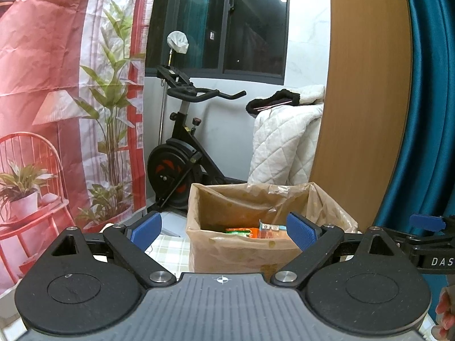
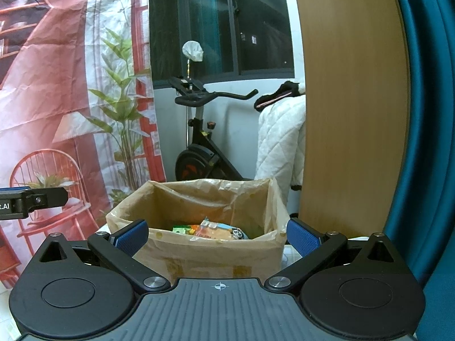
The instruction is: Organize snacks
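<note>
A cardboard box lined with a brownish plastic bag stands on the table ahead; it also shows in the right wrist view. Inside lie several snack packets, green, orange and blue ones. My left gripper is open and empty, its blue pads either side of the box front. My right gripper is open and empty, also in front of the box. The right gripper shows at the right edge of the left wrist view, and the left gripper at the left edge of the right wrist view.
The table has a checked cloth. Behind stand an exercise bike, a white quilt, a wooden panel, a teal curtain and a printed red backdrop.
</note>
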Motion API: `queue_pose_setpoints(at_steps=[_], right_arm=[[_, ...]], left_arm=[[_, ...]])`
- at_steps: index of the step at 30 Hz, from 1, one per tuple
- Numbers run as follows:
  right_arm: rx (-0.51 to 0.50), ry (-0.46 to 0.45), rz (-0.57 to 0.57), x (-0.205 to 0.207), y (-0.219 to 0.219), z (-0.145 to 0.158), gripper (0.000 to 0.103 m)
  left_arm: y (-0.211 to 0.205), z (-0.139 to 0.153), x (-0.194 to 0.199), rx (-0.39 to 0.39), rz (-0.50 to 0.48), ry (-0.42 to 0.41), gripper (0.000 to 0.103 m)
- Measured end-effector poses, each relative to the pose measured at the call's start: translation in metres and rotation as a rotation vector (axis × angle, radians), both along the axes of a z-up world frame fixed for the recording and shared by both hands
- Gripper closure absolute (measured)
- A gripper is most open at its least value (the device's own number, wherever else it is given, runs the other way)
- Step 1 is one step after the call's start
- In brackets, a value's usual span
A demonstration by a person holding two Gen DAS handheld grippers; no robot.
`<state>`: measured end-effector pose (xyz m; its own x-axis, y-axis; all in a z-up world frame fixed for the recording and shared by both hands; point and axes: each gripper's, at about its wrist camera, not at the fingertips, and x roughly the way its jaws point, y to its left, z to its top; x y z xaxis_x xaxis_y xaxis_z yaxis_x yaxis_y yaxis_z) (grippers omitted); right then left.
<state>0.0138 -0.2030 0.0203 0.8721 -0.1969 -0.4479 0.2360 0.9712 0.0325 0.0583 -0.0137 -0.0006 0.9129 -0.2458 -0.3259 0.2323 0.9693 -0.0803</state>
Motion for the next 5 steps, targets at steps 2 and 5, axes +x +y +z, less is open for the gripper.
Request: queue_pose_setpoints(at_steps=[2, 5], right_arm=[[-0.001, 0.003, 0.003, 0.0011, -0.0014, -0.0008, 0.001], [-0.002, 0.005, 0.004, 0.0023, -0.0021, -0.0022, 0.001]], left_arm=[[0.0007, -0.0006, 0.0006, -0.003, 0.002, 0.003, 0.007], [0.0010, -0.0012, 0.0024, -0.006, 0.004, 0.009, 0.007]])
